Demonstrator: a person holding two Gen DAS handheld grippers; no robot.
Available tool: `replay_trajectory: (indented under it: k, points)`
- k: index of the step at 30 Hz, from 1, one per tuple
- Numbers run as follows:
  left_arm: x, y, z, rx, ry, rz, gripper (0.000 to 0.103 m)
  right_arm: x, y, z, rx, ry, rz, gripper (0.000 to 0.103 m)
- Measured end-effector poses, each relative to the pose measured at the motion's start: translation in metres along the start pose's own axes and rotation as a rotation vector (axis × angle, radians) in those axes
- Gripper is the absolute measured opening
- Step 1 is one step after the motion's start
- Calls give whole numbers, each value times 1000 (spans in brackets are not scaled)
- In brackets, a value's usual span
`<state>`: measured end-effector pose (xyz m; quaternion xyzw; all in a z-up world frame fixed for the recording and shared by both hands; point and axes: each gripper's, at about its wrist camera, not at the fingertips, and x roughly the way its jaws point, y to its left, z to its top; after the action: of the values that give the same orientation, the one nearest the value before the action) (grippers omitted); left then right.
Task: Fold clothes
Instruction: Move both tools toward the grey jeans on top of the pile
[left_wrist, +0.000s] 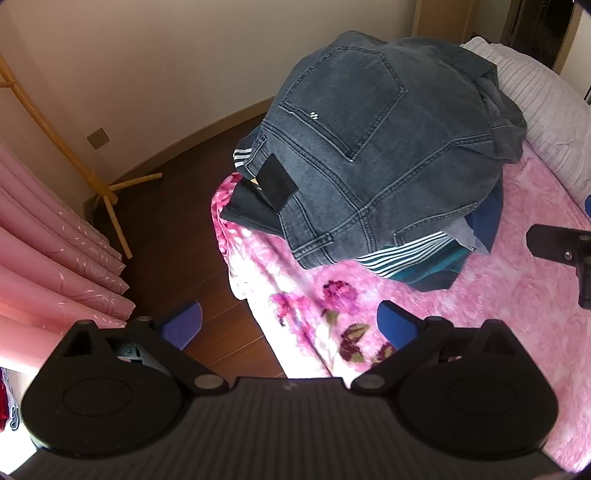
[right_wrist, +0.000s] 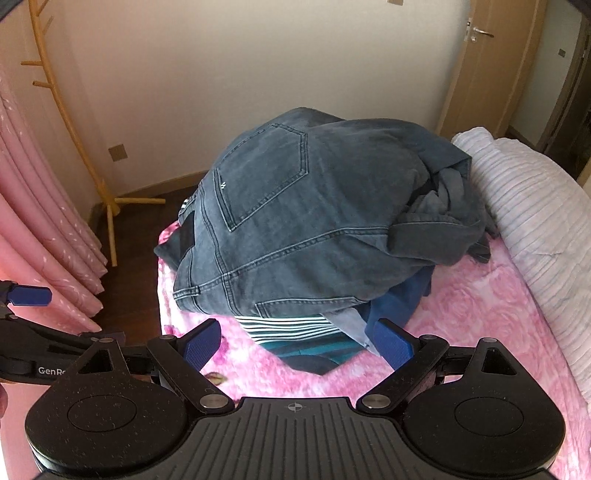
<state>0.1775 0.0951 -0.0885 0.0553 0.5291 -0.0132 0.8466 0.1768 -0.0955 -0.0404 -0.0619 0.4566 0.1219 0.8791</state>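
A pair of dark grey jeans (left_wrist: 373, 147) lies on top of a heap of clothes at the corner of a bed with a pink flowered blanket (left_wrist: 498, 306). The jeans also show in the right wrist view (right_wrist: 303, 225). Under them are a striped garment (right_wrist: 291, 326) and a dark blue one (right_wrist: 402, 302). My left gripper (left_wrist: 291, 325) is open and empty, over the bed's edge, short of the heap. My right gripper (right_wrist: 297, 345) is open and empty, just in front of the striped garment.
A white ribbed quilt (right_wrist: 524, 221) lies on the bed to the right of the heap. Pink curtains (right_wrist: 44, 229) and a wooden coat stand (right_wrist: 103, 192) are at the left over dark wooden floor (left_wrist: 177, 236). A door (right_wrist: 491, 66) is at the far right.
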Motion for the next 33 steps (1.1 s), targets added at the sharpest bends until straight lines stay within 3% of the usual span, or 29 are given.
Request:
replay_trajectory:
  k: [14, 33]
  points:
    - [24, 4, 21, -3, 24, -23, 100, 30, 1, 22, -13, 41, -17, 92]
    - [34, -2, 41, 70, 14, -76, 100, 37, -4, 33, 2, 84, -70, 92]
